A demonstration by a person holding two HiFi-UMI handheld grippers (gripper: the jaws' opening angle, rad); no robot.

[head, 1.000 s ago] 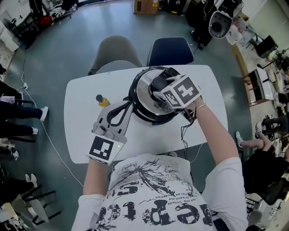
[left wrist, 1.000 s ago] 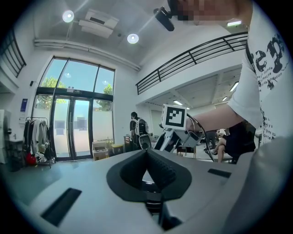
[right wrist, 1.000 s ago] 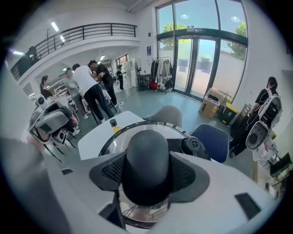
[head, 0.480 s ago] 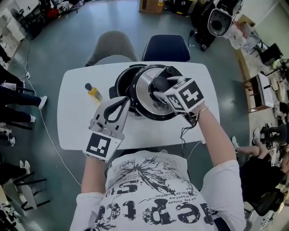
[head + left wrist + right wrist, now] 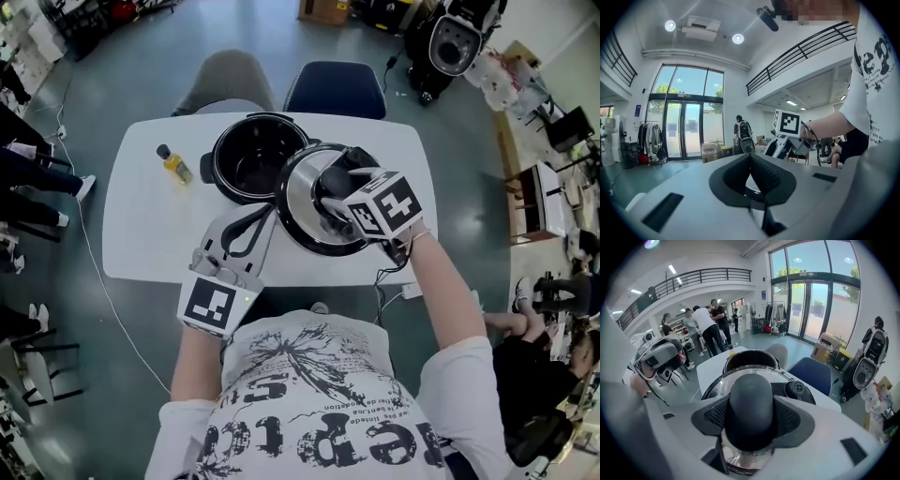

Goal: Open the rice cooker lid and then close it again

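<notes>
The rice cooker pot (image 5: 247,159) stands uncovered on the white table (image 5: 141,239), its dark inside showing. My right gripper (image 5: 336,187) is shut on the black knob (image 5: 751,401) of the shiny round lid (image 5: 302,211). It holds the lid off the pot, to the pot's right and nearer the person. In the right gripper view the lid (image 5: 717,385) lies under my right gripper (image 5: 751,414), with the open pot (image 5: 751,359) behind. My left gripper (image 5: 255,220) hovers just left of the lid, shut and empty. In its own view the left gripper (image 5: 751,161) points level across the room.
A small yellow bottle (image 5: 174,164) stands on the table left of the pot. A grey chair (image 5: 223,80) and a blue chair (image 5: 336,89) stand at the table's far side. A cable (image 5: 392,281) hangs at the near right edge. People stand around the room.
The lid has come off the pot and moved to the right and nearer the person, held by my right gripper. The pot's inside now shows. My left gripper moved along beside the lid.
</notes>
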